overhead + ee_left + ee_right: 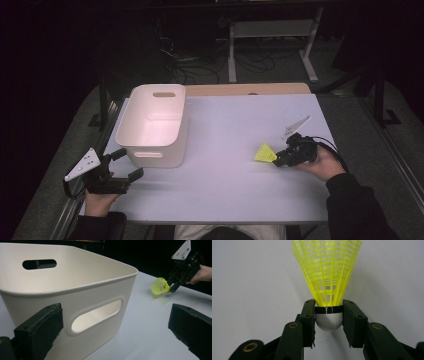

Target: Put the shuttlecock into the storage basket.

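— How many things are out there?

— One white bin (pixel 152 125) at the left, one yellow shuttlecock (pixel 265 153) at the right, two grippers.

— And the hands?

— The left gripper (pixel 126 164) sits low just beside the bin's near corner, jaws spread, nothing between them. The right gripper (pixel 278 159) lies nearly level, clenched on the shuttlecock's cork, skirt pointing toward the bin.

— The surface?

— A white surface (pixel 230 190); beyond it a dark room, cables on the floor.
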